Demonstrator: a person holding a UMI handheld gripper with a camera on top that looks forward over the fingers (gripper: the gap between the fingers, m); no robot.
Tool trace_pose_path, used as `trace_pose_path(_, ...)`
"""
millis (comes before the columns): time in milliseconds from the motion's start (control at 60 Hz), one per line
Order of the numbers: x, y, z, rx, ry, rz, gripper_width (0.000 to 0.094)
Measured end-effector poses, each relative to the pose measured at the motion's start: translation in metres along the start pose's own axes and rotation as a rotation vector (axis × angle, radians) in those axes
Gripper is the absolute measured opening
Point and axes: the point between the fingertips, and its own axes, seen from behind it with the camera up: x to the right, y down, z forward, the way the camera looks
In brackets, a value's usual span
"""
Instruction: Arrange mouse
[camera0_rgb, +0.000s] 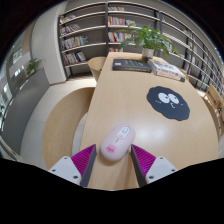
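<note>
A white mouse (116, 141) with a pink mark near its rear end lies on the light wooden table (135, 95). It rests on the tabletop just ahead of and between my fingertips, with a gap at each side. My gripper (113, 158) is open, its magenta pads (84, 157) flanking the mouse's near end. Farther along the table to the right lies a round black mouse mat (170, 100) with a cartoon face.
A dark keyboard (131, 65) sits at the table's far end beside a stack of books (166, 69) and a potted plant (150, 40). Bookshelves (85, 35) line the far wall. The table's left edge drops to a curved bench (55, 120).
</note>
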Motion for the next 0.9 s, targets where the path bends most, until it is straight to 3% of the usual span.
trace_pose_path(167, -0.013, -0.022, 0.021, 0.006, -0.026, -0.024, 0.0666)
trace_pose_path(283, -0.015, -0.032, 0.031, 0.003, -0.026, -0.029, 0.0494)
trace_pose_path(400, -0.018, -0.033, 0.030, -0.020, -0.047, -0.021, 0.0441)
trace_pose_path(500, -0.015, -0.030, 0.030, -0.061, -0.061, -0.031, 0.0341)
trace_pose_path(633, -0.008, -0.040, 0.023, -0.101, -0.060, -0.088, 0.0332)
trace_pose_path(717, 0.000, -0.099, 0.003, 0.000, -0.080, -0.107, 0.0333)
trace_pose_path(900, 0.053, -0.285, -0.064, 0.291, -0.049, -0.115, 0.0331)
